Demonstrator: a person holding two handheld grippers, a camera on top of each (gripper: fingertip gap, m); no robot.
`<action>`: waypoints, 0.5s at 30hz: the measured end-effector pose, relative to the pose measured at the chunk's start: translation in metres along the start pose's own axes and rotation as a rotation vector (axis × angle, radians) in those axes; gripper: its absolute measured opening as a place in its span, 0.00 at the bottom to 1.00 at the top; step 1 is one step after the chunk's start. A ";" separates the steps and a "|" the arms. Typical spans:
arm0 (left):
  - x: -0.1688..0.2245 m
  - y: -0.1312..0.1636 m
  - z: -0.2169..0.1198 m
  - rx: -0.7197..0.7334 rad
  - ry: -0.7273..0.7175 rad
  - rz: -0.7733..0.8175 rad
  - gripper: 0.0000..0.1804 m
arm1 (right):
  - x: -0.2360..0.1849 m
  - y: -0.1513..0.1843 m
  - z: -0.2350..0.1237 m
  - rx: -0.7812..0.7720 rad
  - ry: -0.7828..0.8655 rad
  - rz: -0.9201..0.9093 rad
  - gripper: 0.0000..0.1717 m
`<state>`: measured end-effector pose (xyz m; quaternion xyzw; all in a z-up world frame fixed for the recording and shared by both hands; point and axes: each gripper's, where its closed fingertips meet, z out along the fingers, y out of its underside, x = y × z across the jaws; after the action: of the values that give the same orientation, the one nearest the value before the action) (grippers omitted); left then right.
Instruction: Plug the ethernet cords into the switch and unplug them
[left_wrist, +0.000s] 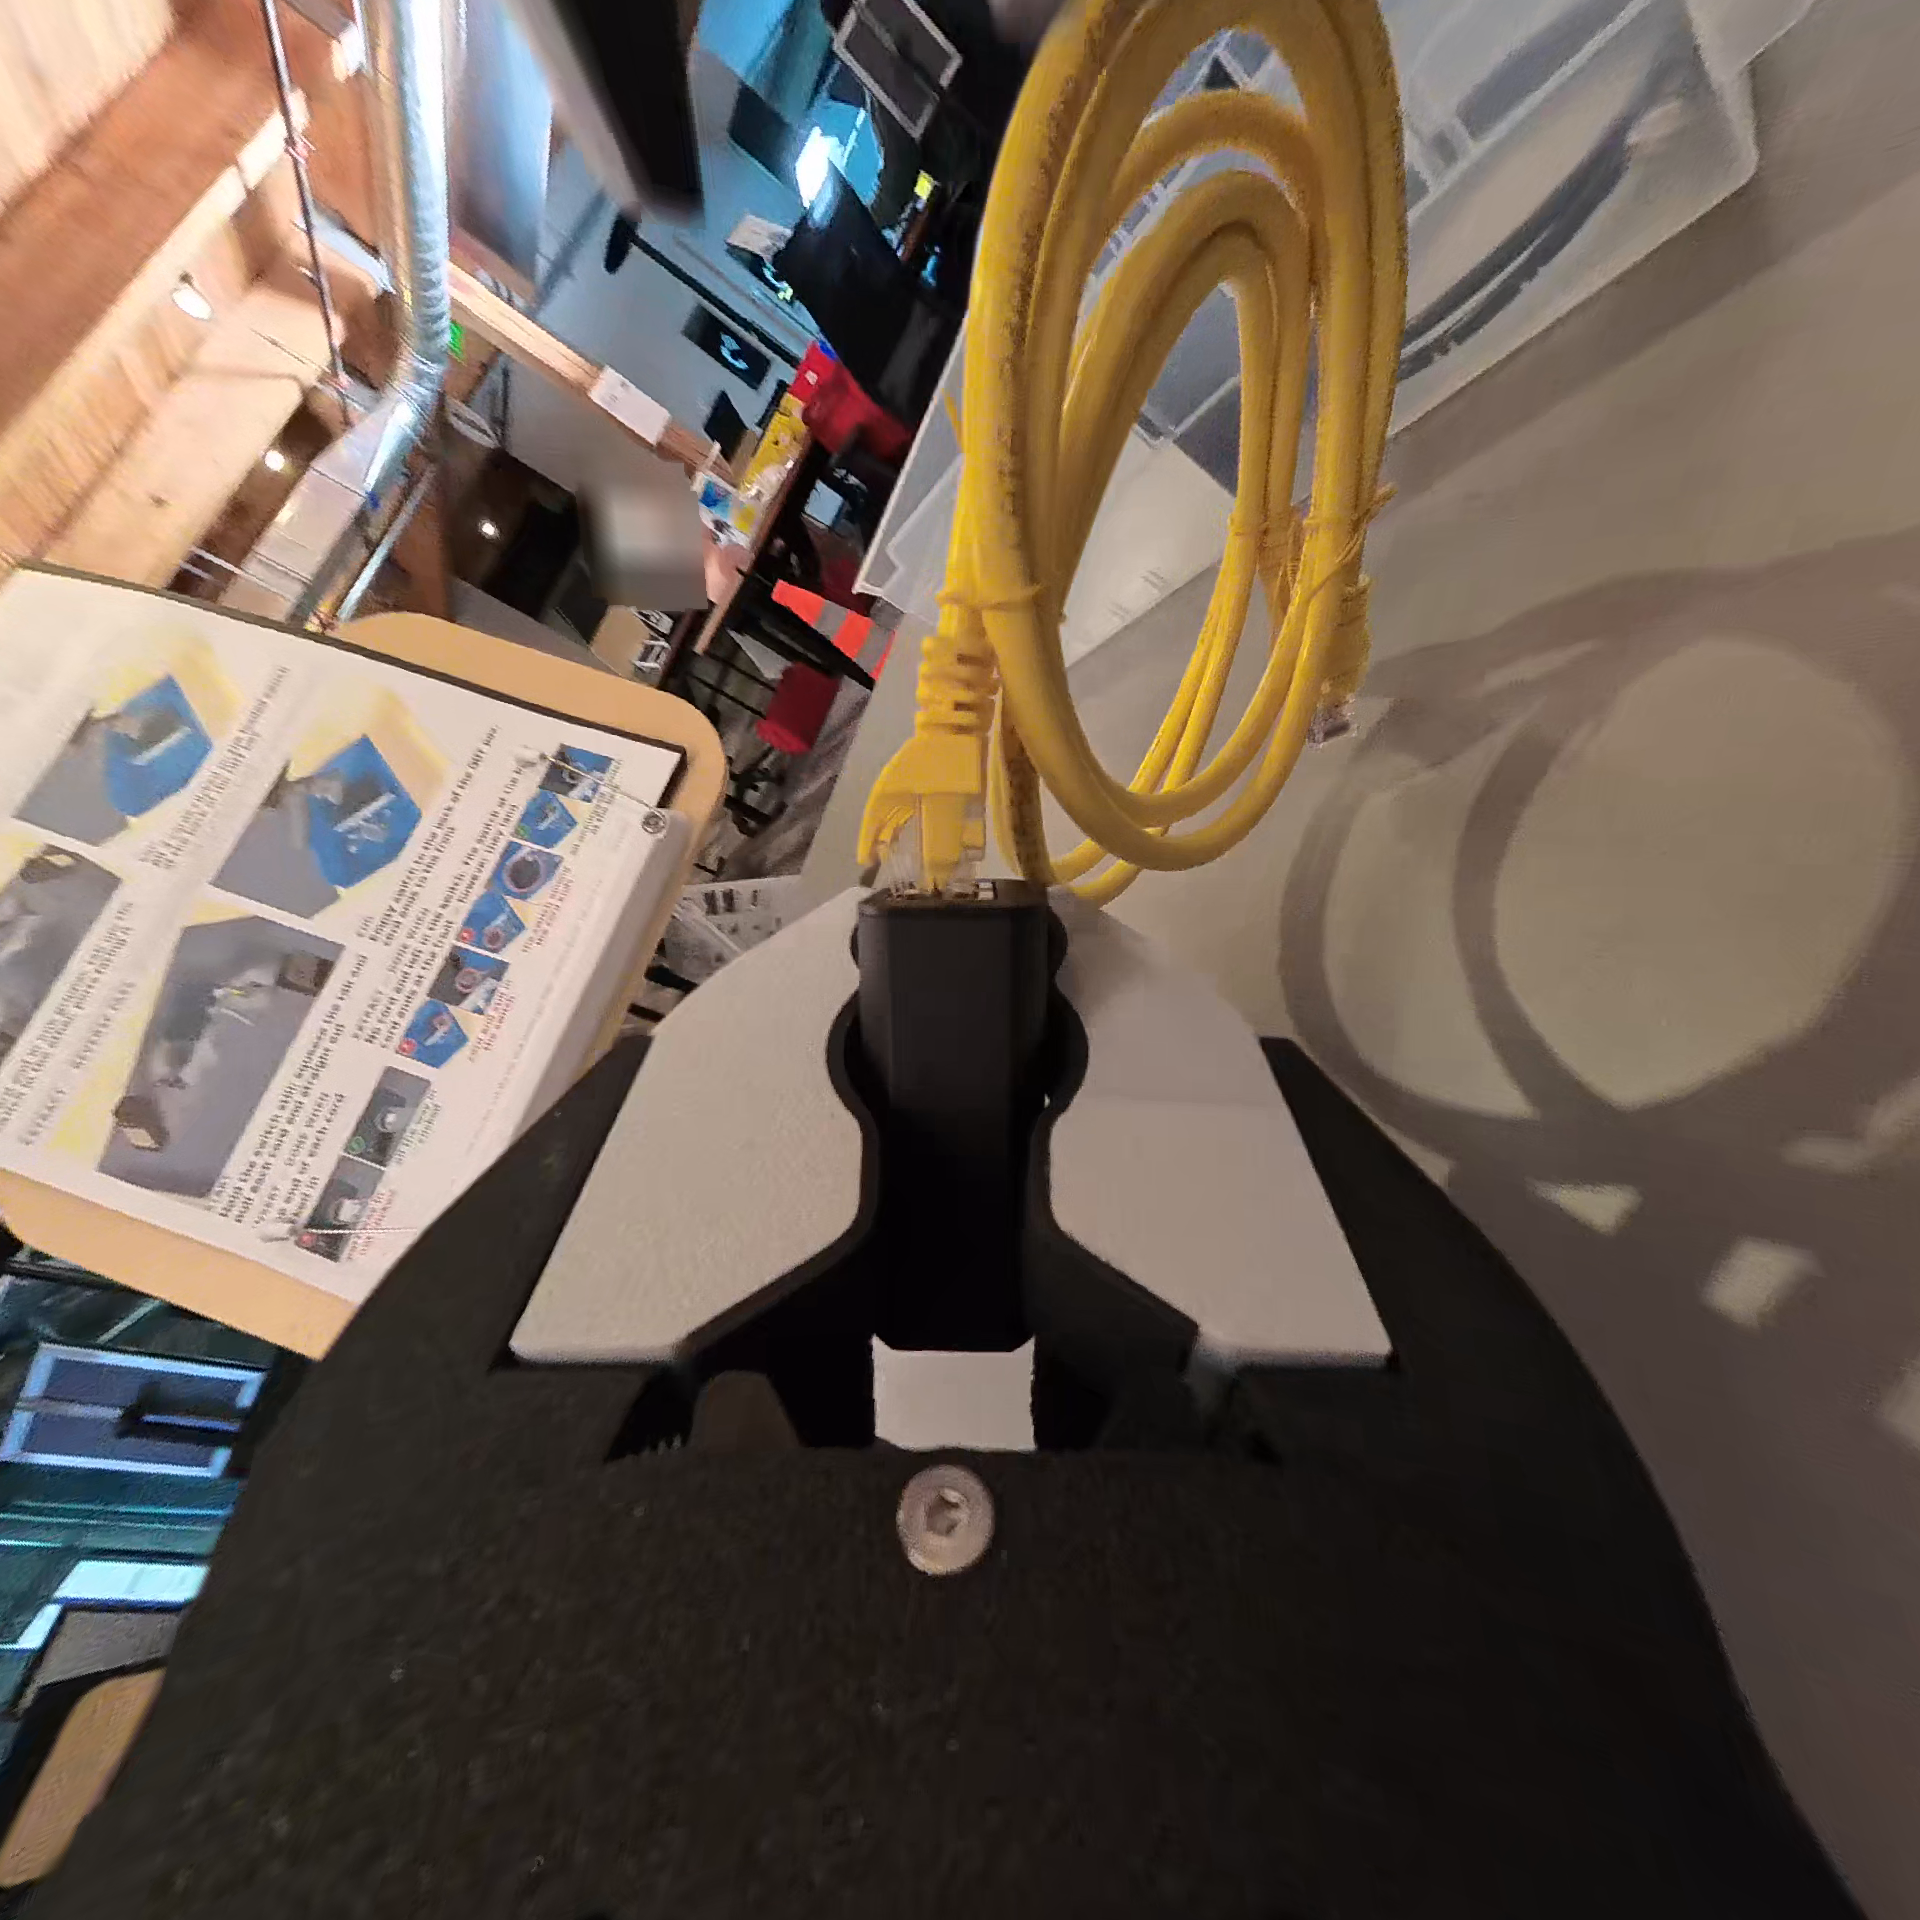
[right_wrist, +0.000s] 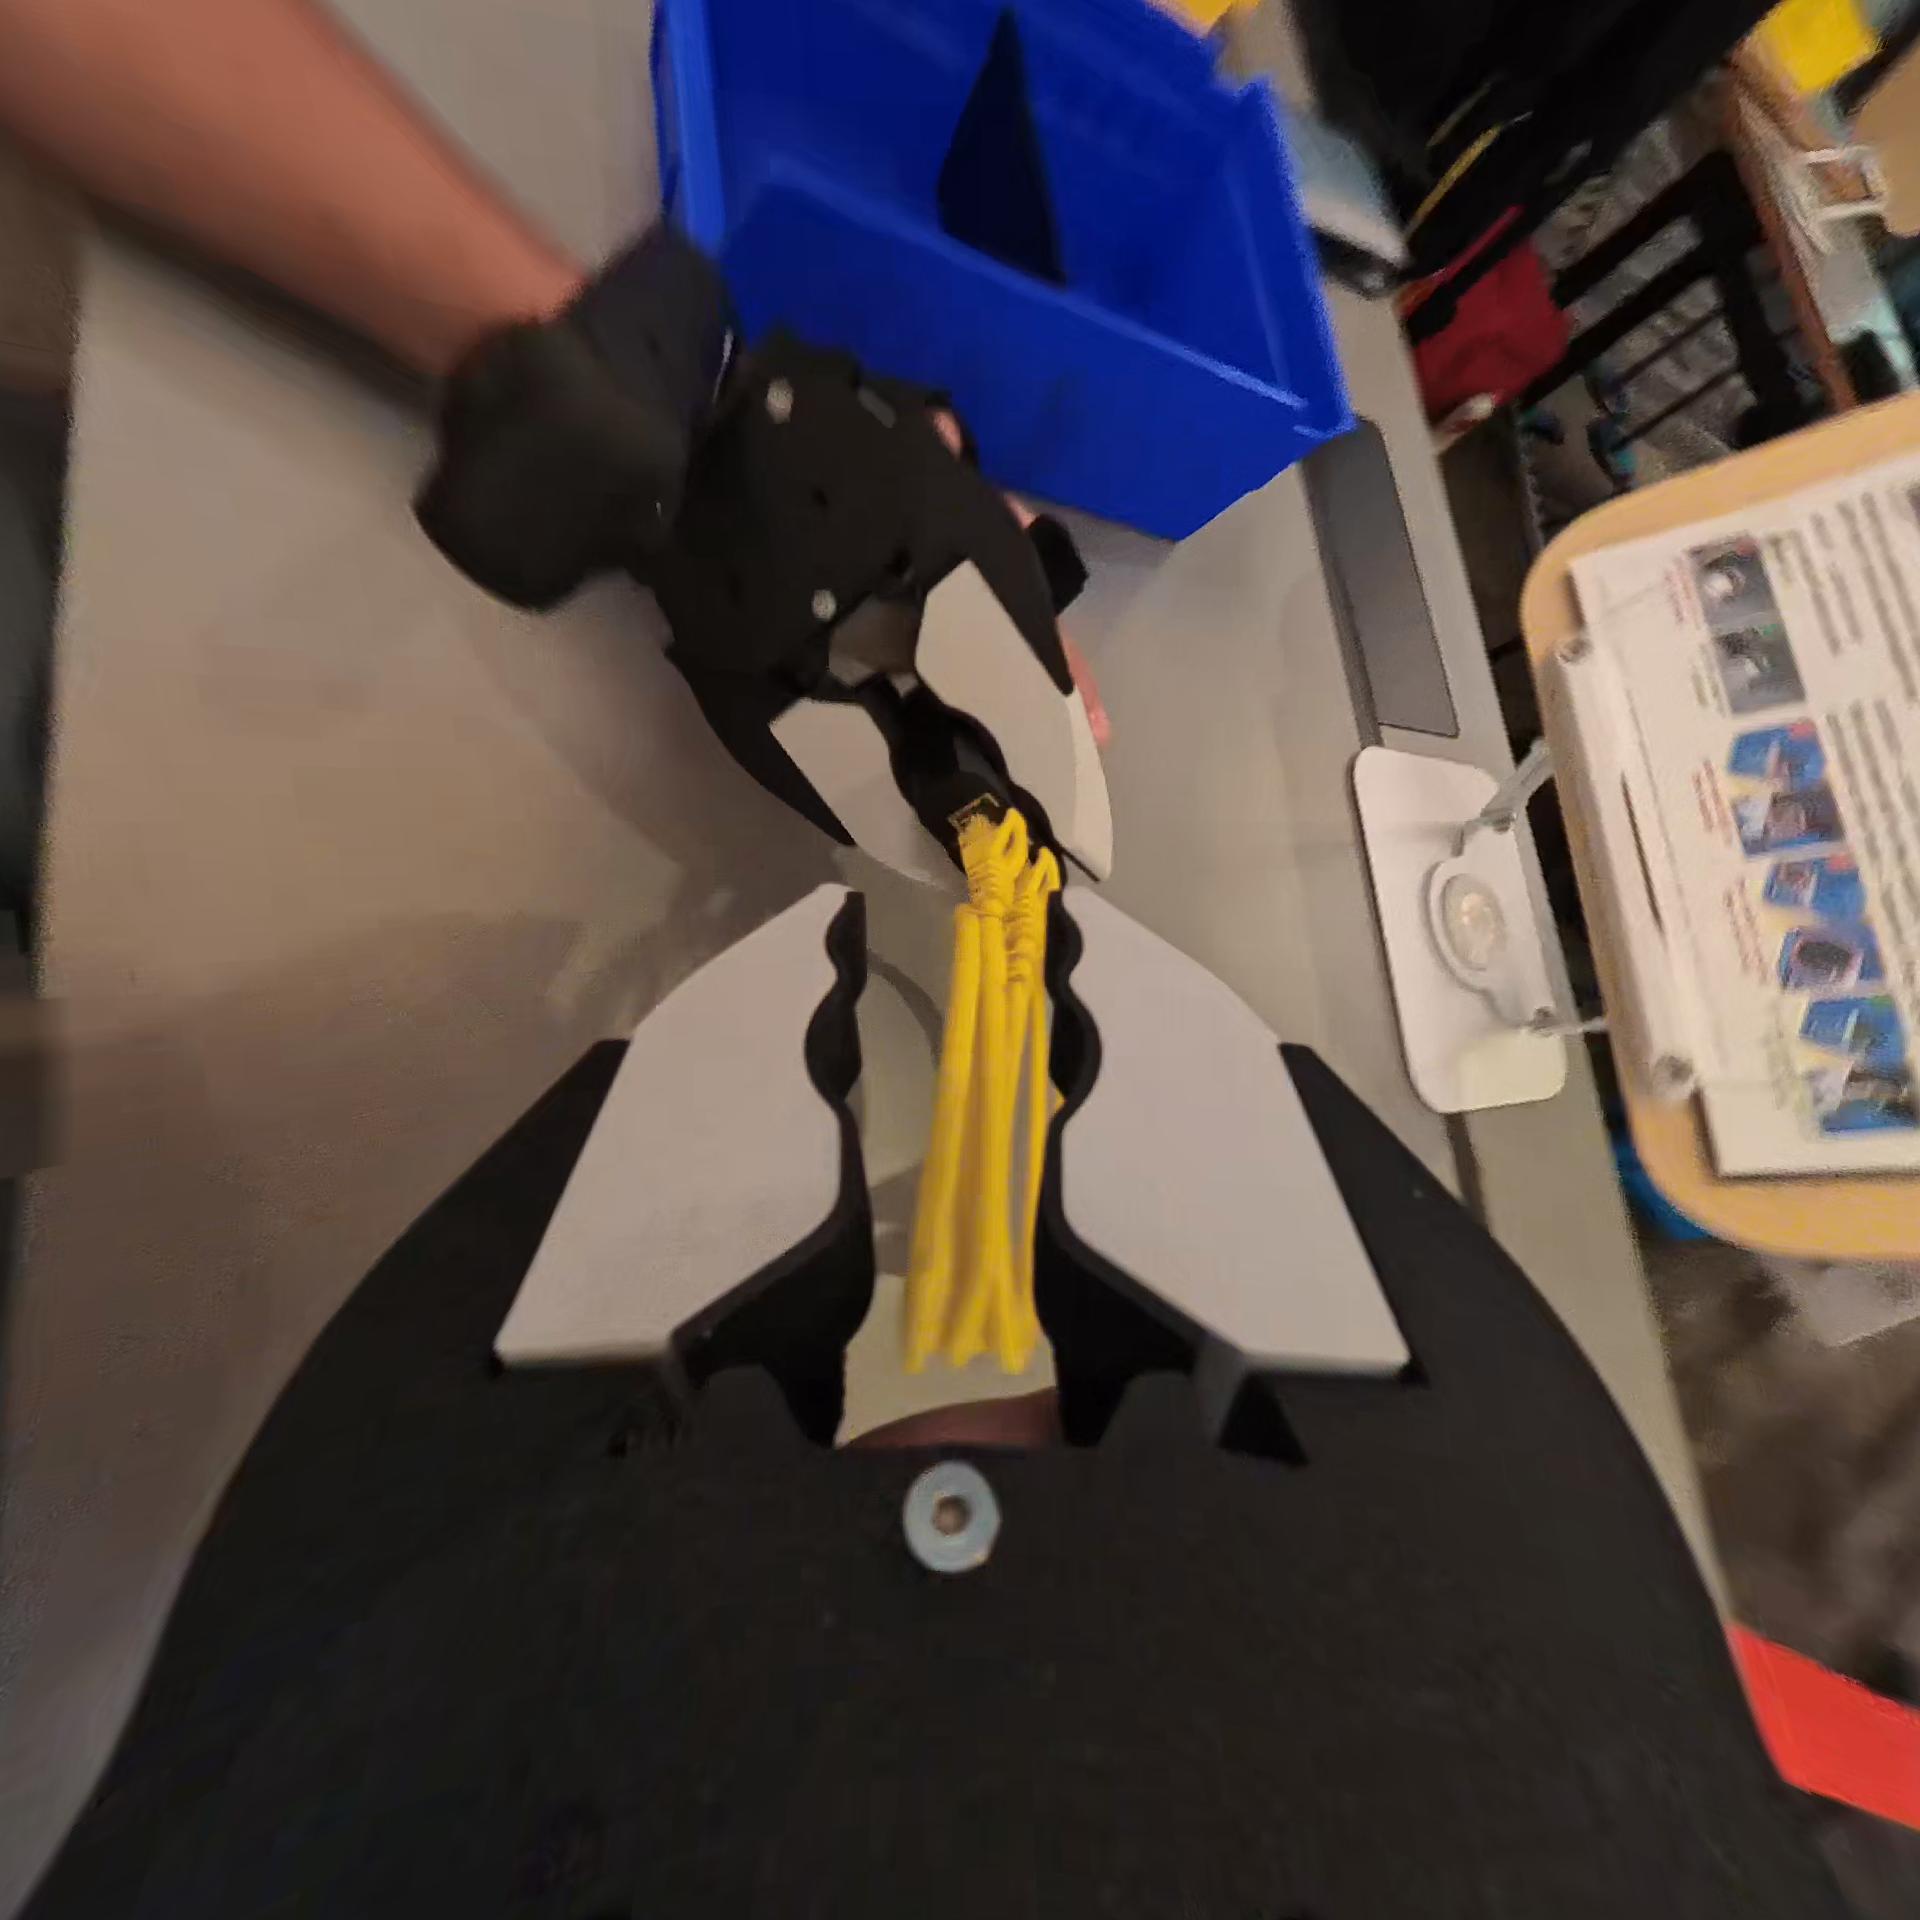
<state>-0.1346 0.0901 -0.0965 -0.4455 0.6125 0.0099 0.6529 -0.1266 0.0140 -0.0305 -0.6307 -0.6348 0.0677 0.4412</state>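
My left gripper (left_wrist: 951, 935) is shut on a small black switch (left_wrist: 951, 1039), both pads pressing its sides. One plug (left_wrist: 930, 790) of a coiled yellow ethernet cord (left_wrist: 1174, 416) stands at a port on the switch's front face; I cannot tell how deep it sits. The cord's other plug (left_wrist: 1335, 707) hangs free. In the right wrist view the left gripper (right_wrist: 987, 842) holds the switch (right_wrist: 935, 758) just ahead of my right gripper (right_wrist: 956, 914). The right gripper is open, and the cord bundle (right_wrist: 977, 1143) runs between its fingers with a clear gap on the left side.
A blue bin (right_wrist: 987, 260) stands on the grey table behind the left gripper. A clipboard with an instruction sheet (right_wrist: 1766, 831) stands at the right on a white base (right_wrist: 1455, 935); it shows in the left wrist view (left_wrist: 260, 883) too. A gloved hand (right_wrist: 561, 468) holds the left gripper. My right fingertips sit around 10 cm from my left ones.
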 end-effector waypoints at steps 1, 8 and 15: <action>0.001 -0.001 -0.001 -0.003 0.011 -0.015 0.14 | 0.002 0.003 0.009 -0.050 -0.028 -0.072 0.17; 0.005 -0.001 -0.001 -0.032 0.027 -0.045 0.14 | 0.006 0.024 0.052 -0.248 -0.139 -0.245 0.17; 0.010 0.003 0.002 -0.083 0.058 -0.088 0.15 | 0.008 0.024 0.065 -0.230 -0.045 -0.382 0.09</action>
<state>-0.1322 0.0876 -0.1069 -0.4987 0.6099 -0.0065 0.6158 -0.1494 0.0562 -0.0817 -0.5435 -0.7559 -0.0761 0.3569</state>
